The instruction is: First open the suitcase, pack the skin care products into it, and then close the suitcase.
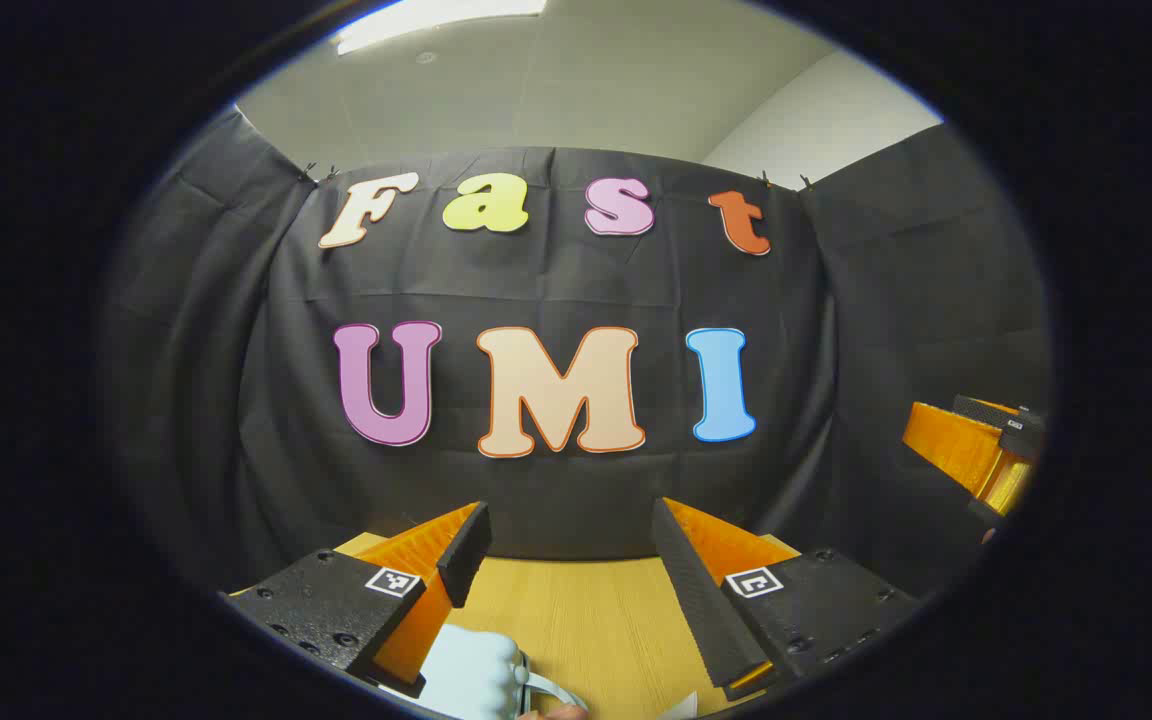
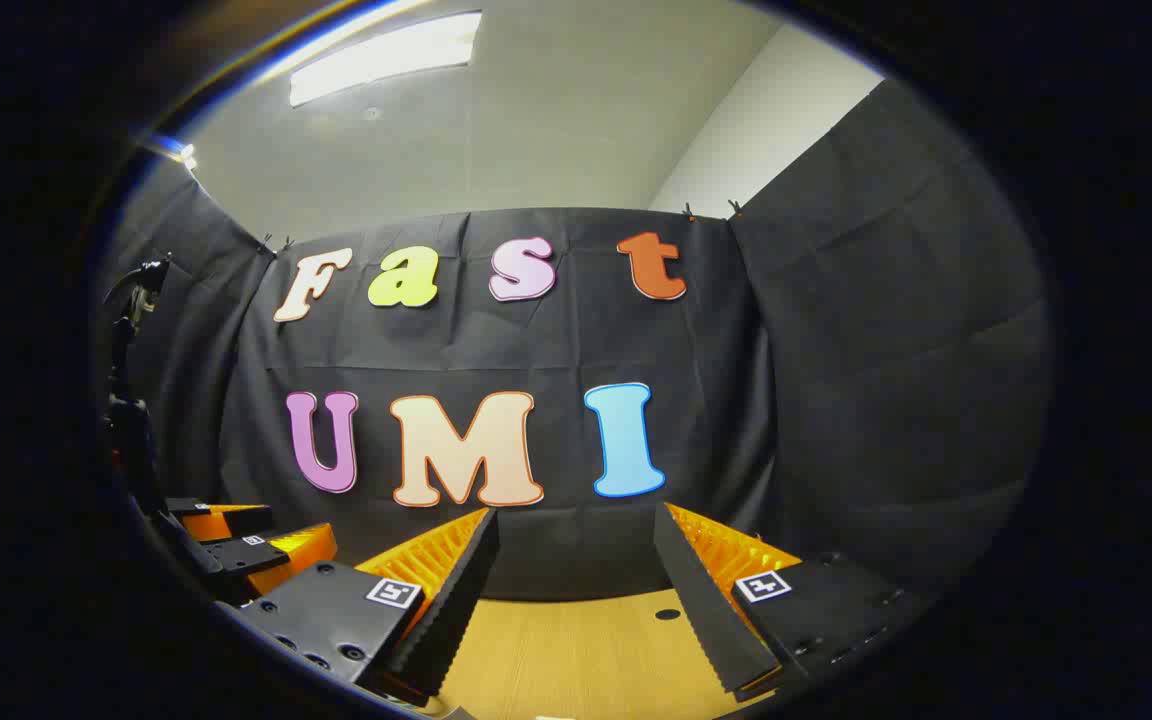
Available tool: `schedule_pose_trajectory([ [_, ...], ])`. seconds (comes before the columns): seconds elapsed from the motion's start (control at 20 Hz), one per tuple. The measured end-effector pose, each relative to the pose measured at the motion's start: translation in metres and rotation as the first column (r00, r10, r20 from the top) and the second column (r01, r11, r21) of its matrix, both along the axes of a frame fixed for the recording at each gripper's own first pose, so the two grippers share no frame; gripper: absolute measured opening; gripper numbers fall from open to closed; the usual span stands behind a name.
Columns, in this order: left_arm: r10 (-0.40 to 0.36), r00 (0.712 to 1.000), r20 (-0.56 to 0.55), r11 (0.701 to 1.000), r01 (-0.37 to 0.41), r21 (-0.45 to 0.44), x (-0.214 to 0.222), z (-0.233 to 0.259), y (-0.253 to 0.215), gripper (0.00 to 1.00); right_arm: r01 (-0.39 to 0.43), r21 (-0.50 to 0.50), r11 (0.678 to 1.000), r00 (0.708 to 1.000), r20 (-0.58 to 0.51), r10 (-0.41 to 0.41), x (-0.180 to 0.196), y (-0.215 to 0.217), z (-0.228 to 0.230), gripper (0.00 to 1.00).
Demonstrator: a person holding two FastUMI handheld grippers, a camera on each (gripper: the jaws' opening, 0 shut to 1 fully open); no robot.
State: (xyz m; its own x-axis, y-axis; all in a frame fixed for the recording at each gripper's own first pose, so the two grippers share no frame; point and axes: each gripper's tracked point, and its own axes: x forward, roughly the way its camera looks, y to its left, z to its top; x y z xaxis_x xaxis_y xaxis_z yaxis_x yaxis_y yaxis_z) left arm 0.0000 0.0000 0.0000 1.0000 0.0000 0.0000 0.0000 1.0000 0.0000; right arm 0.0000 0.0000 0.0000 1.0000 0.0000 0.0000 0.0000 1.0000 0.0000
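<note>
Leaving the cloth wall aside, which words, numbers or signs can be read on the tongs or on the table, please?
Readable words or numbers: none.
Left tongs: the square markers carry a black-and-white pattern and no words.
Right tongs: the same kind of pattern, no words.
Pale object over the table: no print visible.

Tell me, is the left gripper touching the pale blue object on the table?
Cannot tell. In the left gripper view, the pale blue object lies low beside one finger of the open left gripper, and no gap or contact shows plainly.
</note>
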Motion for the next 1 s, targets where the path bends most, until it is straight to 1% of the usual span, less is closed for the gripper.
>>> schedule_pose_trajectory([
  [0.05,0.001,1.0,0.003,1.0,-0.001,0.0,0.0,0.0,0.0,0.92,-0.003,-0.002,1.0,1.0,0.002,0.003,0.0,0.001,0.001,0.98],
  [0.1,0.001,1.0,0.005,1.0,-0.001,-0.001,0.0,0.001,0.0,0.94,-0.006,-0.005,1.0,1.0,0.0,0.006,-0.001,0.0,0.001,0.98],
  [0.15,0.003,1.0,0.007,1.0,-0.003,-0.001,-0.001,0.0,0.0,0.92,-0.007,-0.013,1.0,1.0,-0.002,0.007,0.0,0.001,-0.001,0.98],
  [0.2,0.005,1.0,0.009,1.0,-0.005,0.0,-0.002,0.001,0.002,0.94,-0.007,-0.024,1.0,1.0,-0.002,0.007,-0.001,0.002,0.0,0.98],
  [0.35,0.01,1.0,0.006,1.0,-0.01,-0.005,-0.003,-0.001,0.005,0.92,-0.021,-0.038,0.999,1.0,0.004,0.021,-0.002,0.009,0.002,0.98],
  [0.4,0.009,1.0,0.004,1.0,-0.009,-0.006,-0.003,-0.003,0.006,0.95,-0.024,-0.04,0.999,1.0,0.007,0.025,-0.003,0.011,0.003,0.98],
  [0.45,0.006,1.0,-0.001,1.0,-0.007,-0.005,-0.003,-0.004,0.006,0.95,-0.026,-0.042,0.999,1.0,0.008,0.027,-0.002,0.012,0.003,0.98],
  [0.5,0.007,1.0,-0.006,1.0,-0.007,-0.003,-0.003,-0.006,0.007,0.92,-0.028,-0.046,0.999,1.0,0.011,0.029,-0.002,0.014,0.004,0.98],
  [0.55,0.007,1.0,-0.008,1.0,-0.007,-0.003,-0.004,-0.006,0.009,0.95,-0.031,-0.049,0.998,0.999,0.01,0.031,-0.002,0.016,0.004,0.98],
  [0.8,0.019,1.0,-0.007,1.0,-0.019,0.0,-0.008,-0.009,0.018,0.95,-0.048,-0.055,0.997,0.999,0.013,0.049,-0.004,0.024,0.002,0.98],
  [0.85,0.025,1.0,-0.015,1.0,-0.025,-0.003,-0.008,-0.014,0.02,0.92,-0.05,-0.056,0.997,0.999,0.015,0.051,-0.004,0.024,0.002,0.98],
  [0.9,0.026,0.999,-0.033,1.0,-0.027,-0.004,-0.008,-0.021,0.021,0.94,-0.053,-0.054,0.997,0.998,0.014,0.054,-0.005,0.025,0.001,0.98],
  [1.0,0.028,0.996,-0.081,1.0,-0.027,0.015,-0.007,-0.04,0.026,0.94,-0.06,-0.051,0.997,0.998,0.004,0.06,-0.004,0.024,-0.002,0.98],
])
